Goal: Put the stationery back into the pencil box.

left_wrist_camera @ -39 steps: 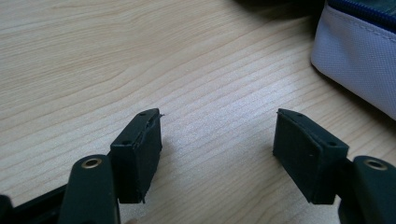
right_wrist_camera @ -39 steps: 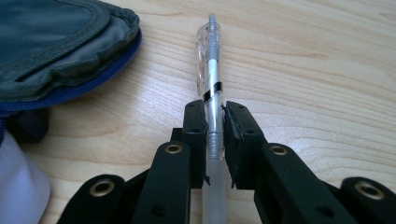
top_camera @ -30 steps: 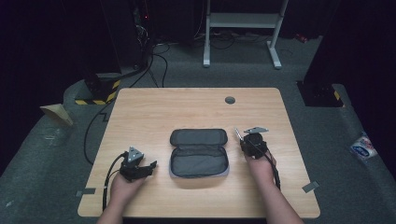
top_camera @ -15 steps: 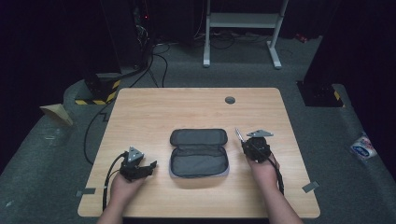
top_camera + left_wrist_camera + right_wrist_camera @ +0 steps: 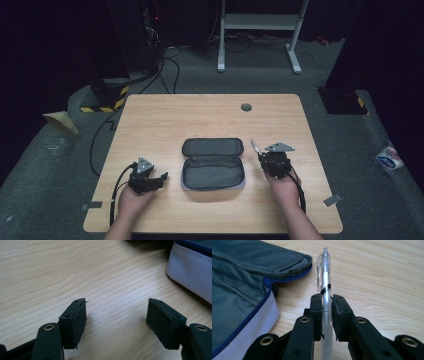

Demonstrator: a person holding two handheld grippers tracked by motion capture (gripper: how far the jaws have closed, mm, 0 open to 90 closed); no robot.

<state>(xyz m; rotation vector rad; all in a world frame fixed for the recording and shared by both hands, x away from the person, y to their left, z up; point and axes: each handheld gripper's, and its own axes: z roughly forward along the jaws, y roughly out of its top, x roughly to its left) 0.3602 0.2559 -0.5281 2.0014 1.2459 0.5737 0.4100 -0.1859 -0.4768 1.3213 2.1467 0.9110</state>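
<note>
**Pen held beside the open case**

The pen (image 5: 325, 285) is clamped in the right gripper (image 5: 326, 305), its jaws closed tight on the barrel about midway along, with the clip end sticking out past the tips. In the high view the pen (image 5: 254, 147) points up and away from the right gripper (image 5: 274, 161), just right of the case (image 5: 213, 164) and clear of the bench (image 5: 210, 115).

It looks light and stiff: a slim, clear plastic barrel with a frosted lower grip, smooth and round, so it could roll or swivel between the flat pads if squeezed loosely. The mid-barrel hold seems sound; a grasp nearer the clip would probably let it tip.

The case is soft grey fabric with a blue zip line and a pale padded side wall, lying unzipped and flat, lid folded back. It would likely give under a push rather than hold firm.

The left gripper (image 5: 116, 315) hovers low over the pale woodgrain bench with its jaws spread wide and nothing between them, the corner of the case (image 5: 192, 270) nearby.
</note>
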